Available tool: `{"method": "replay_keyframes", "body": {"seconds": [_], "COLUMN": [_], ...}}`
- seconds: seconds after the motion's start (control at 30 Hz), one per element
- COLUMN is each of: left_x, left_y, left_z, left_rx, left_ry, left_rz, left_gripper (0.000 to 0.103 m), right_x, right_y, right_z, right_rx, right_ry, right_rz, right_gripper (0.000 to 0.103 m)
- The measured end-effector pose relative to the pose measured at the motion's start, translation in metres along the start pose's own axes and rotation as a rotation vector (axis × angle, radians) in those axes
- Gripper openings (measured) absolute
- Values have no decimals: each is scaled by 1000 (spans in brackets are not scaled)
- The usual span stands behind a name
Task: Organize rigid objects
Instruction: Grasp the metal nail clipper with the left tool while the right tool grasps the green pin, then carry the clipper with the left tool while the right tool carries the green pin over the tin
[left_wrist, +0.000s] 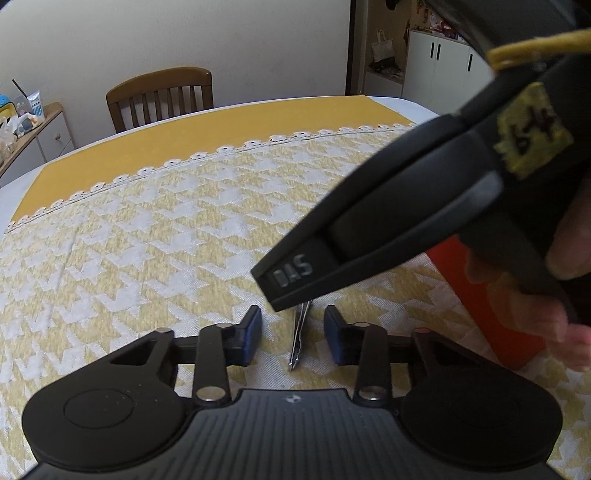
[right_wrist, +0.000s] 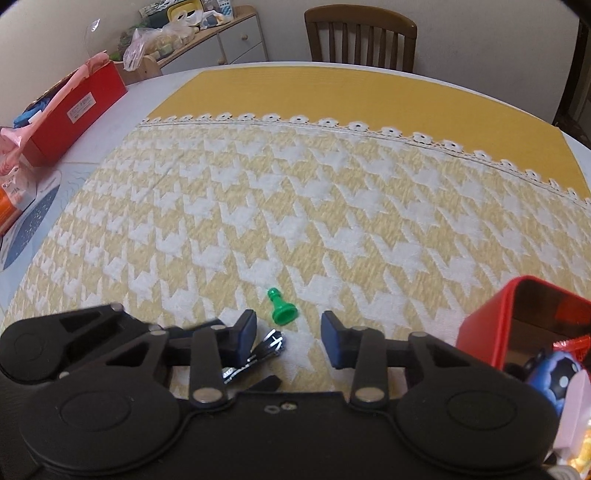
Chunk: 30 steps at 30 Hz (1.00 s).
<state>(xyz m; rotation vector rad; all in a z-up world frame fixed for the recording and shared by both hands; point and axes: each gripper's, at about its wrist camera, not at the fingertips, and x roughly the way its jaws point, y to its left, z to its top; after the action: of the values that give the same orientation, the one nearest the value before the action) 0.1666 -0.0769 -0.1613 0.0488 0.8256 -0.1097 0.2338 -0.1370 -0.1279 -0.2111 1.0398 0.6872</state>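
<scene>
left gripper (left_wrist: 292, 334): jaws spread wide, nothing held, a metal tool (left_wrist: 298, 341) seen between them
right gripper (right_wrist: 289, 338): jaws wide, empty
green pawn (right_wrist: 279, 308): lying on tablecloth (right_wrist: 332, 206)

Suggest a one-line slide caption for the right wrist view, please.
Open right gripper hovers over houndstooth tablecloth, green pawn ahead, red tin at right.

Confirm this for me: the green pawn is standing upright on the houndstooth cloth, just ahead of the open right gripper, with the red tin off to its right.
One thing is wrong: the green pawn is not upright. It lies tipped on its side on the houndstooth cloth, as the right wrist view shows. The rest holds: it is just ahead of the open right gripper, with the red tin to its right.
</scene>
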Motion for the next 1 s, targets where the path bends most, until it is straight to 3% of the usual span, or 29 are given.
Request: {"method": "replay_keyframes", "body": {"seconds": [0.23, 0.3, 0.43, 0.67, 1.0], "left_x": [2, 1, 2, -3, -21], "left_y": [-3, -4, -4, -2, 8], "left_z": [4, 4, 3, 4, 11], "left_rx": [5, 3, 10, -5, -58], "left_ry": [5, 6, 3, 11, 9], "left_rz": [12, 11, 18, 29, 16], "left_gripper": [17, 12, 8, 7, 7], "right_x": [10, 12, 10, -20, -79], "right_y": [6, 7, 7, -13, -30], "right_z": [5, 5, 3, -3, -27], "right_rx": [-9, -11, -2, 86, 105], "right_ry": [0, -1, -14, -62, -135], "right_rz": [-17, -25, -24, -4, -26], "right_gripper": [21, 14, 14, 14, 14]}}
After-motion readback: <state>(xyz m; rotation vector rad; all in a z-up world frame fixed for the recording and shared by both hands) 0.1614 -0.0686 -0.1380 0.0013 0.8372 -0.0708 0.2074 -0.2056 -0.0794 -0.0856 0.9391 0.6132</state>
